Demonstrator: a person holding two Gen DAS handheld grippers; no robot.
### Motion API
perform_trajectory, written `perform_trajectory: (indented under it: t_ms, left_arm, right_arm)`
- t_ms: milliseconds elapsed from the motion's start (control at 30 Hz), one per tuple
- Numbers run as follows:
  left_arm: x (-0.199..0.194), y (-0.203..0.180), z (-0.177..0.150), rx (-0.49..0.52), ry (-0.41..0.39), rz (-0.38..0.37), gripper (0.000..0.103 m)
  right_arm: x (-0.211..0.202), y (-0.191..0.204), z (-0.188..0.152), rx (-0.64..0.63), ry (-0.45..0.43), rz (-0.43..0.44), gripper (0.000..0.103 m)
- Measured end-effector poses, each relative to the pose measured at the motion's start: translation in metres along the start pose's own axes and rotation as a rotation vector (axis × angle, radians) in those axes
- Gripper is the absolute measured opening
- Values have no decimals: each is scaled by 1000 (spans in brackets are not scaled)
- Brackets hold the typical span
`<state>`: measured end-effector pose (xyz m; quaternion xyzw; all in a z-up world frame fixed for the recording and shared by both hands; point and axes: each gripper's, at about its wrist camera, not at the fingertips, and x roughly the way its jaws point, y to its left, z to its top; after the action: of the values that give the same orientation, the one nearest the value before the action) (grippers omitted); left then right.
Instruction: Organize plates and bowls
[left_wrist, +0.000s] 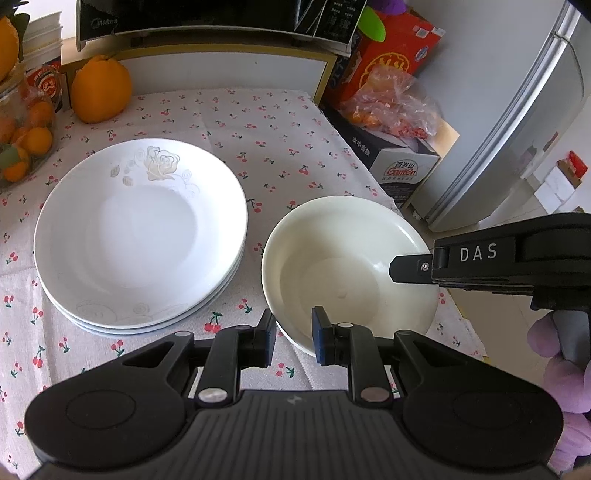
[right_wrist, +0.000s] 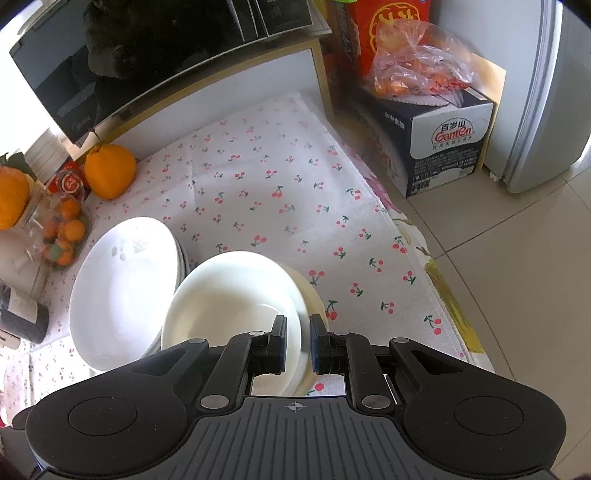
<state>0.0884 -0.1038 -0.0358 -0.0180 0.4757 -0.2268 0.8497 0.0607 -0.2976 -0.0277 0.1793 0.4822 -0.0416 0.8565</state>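
The cream bowl (left_wrist: 347, 266) sits on the desk (left_wrist: 280, 147) just right of the stacked plates (left_wrist: 140, 236). Each hand-held gripper clamps its rim narrowly: left (left_wrist: 294, 338) near edge, right (left_wrist: 392, 269) right edge.

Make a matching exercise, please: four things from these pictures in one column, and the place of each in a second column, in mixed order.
Things:
1. stack of white plates
2. cream bowl
3. large orange
4. bag of oranges

Places:
A. on the cardboard box beside the table
B. at the far left of the cherry tablecloth
C. left of the bowl
D. near the tablecloth's right edge

Pairs: 1-C, 2-D, 3-B, 4-A
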Motion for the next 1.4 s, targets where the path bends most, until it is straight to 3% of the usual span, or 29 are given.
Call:
perform_trajectory:
  t_ms: [333, 467, 533, 667, 900, 1200, 1400]
  left_arm:
    - [4, -2, 0, 15, -4, -3, 21]
    - [4, -3, 0, 31, -17, -3, 29]
    - [4, -1, 0, 35, -20, -9, 34]
    - [0, 1, -3, 51, -41, -13, 54]
    - [-9, 4, -7, 86, -98, -31, 81]
    - [-21, 1, -21, 204, -183, -26, 99]
    - [-21, 1, -36, 250, -205, -24, 102]
  right_arm:
    - [1, 0, 0, -7, -1, -2, 16]
    - [0, -1, 1, 0, -4, 3, 30]
    - [-2, -2, 2, 7, -8, 9, 38]
    - [-6, -6, 4, 24, -25, 36, 57]
    - [-11, -8, 5, 27, -56, 84, 70]
    - [-16, -5, -3, -95, -161, 77, 84]
    - [-16, -13, -11, -155, -235, 47, 87]
